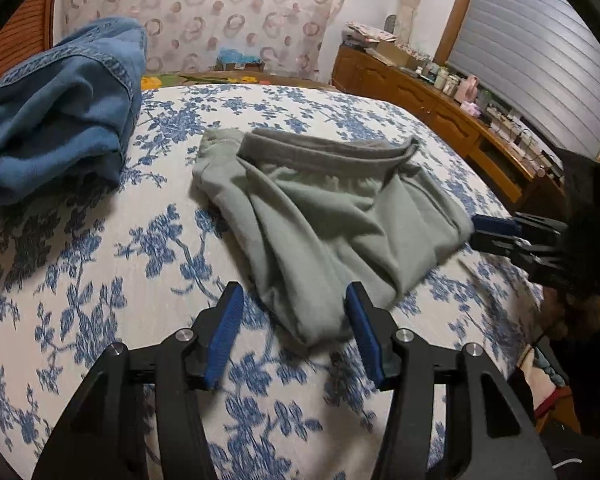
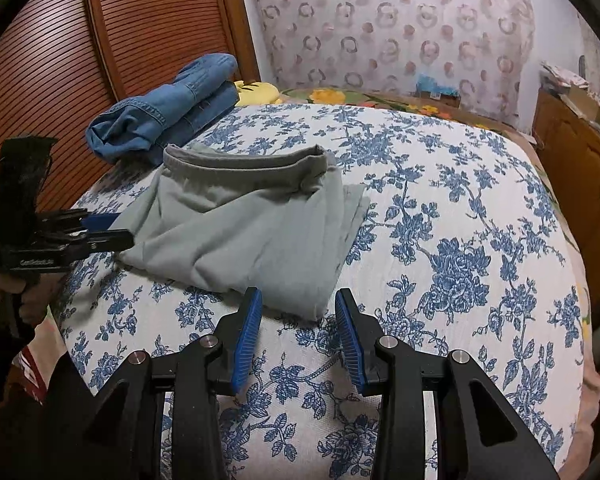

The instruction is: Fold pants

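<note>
**Asker:** What sits nearest the cameras?

**Describer:** In each wrist view, a pair of black tongs with blue pads. The left gripper (image 1: 294,300) is spread wide, its tips at the near corner of the grey pants (image 1: 320,216), pinching nothing. The right gripper (image 2: 298,304) is also spread, with the pants' near corner (image 2: 300,304) lying just between its tips, not gripped.

**Asker:** Where are the pants?

**Describer:** Folded into a rumpled bundle on the floral bedspread (image 2: 460,220), at twelve o'clock from both grippers, waistband on the far side.

**Asker:** And farther off?

**Describer:** In the right view, at ten o'clock, folded blue jeans (image 2: 168,116) lie just behind the pants. Beyond hangs a ring-patterned curtain (image 2: 400,20). At two o'clock in the left view stands a wooden cabinet (image 1: 420,96), its top cluttered.
</note>
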`<state>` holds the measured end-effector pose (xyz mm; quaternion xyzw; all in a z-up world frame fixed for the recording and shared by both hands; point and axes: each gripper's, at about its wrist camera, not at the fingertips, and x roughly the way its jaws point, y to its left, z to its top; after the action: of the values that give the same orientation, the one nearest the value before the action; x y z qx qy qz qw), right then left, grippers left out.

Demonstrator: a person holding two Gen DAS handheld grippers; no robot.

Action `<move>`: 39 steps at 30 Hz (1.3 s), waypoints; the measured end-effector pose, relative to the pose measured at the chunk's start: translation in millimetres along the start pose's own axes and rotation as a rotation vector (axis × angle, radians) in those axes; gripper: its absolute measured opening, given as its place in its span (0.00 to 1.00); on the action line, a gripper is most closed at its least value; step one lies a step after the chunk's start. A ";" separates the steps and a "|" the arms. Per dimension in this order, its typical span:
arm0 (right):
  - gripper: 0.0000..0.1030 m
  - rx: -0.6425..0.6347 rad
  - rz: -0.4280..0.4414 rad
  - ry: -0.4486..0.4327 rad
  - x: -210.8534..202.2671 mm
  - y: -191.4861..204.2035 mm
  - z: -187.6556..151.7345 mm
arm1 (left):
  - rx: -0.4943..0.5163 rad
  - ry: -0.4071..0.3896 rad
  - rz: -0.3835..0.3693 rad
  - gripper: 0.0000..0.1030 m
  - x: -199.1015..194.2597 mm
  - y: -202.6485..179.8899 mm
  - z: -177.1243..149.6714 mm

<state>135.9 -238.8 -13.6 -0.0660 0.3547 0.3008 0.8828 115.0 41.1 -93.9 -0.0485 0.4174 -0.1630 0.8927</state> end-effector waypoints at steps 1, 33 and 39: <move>0.38 0.001 0.000 0.001 0.8 0.1 0.1 | 0.010 -0.003 -0.001 0.53 -2.3 -2.4 -3.3; 0.03 -0.015 -0.035 -0.066 -32.1 7.4 -8.0 | 0.045 -0.094 0.041 0.11 -26.5 -4.5 -9.2; 0.03 -0.032 -0.018 -0.075 -52.8 13.3 -13.9 | 0.059 -0.072 0.026 0.11 -39.5 -19.9 -18.5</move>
<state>90.1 -258.2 12.5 -0.0721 0.3160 0.3011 0.8968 72.3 36.4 -72.6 -0.0228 0.3806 -0.1618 0.9102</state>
